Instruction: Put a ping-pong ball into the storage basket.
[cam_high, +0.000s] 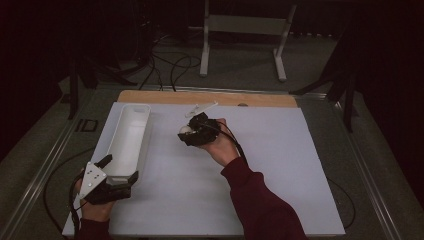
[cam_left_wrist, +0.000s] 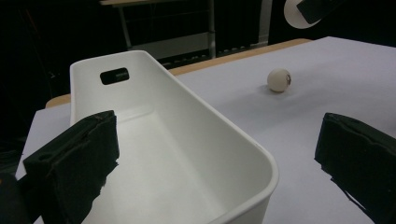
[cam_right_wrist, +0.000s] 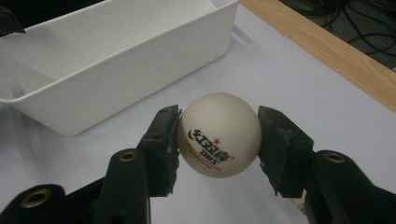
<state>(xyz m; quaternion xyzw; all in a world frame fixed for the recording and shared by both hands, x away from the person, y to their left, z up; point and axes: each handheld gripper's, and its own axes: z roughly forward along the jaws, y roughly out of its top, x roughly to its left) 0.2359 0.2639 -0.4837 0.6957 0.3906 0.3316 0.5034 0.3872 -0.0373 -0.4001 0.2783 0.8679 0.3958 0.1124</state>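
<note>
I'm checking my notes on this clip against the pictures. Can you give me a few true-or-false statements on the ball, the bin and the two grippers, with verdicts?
1. The right gripper is shut on the ping-pong ball. True.
2. The white bin already holds a ball. False: the part of its inside that shows in the left gripper view is bare.
3. The left gripper has its jaws open astride the near end of the bin. True: one jaw sits inside the near wall, the other outside it.
4. The bin lies on its side. False: it stands upright, open side up, on the white table.
5. The ball bears printed markings. True: black lettering and a red star.
</note>
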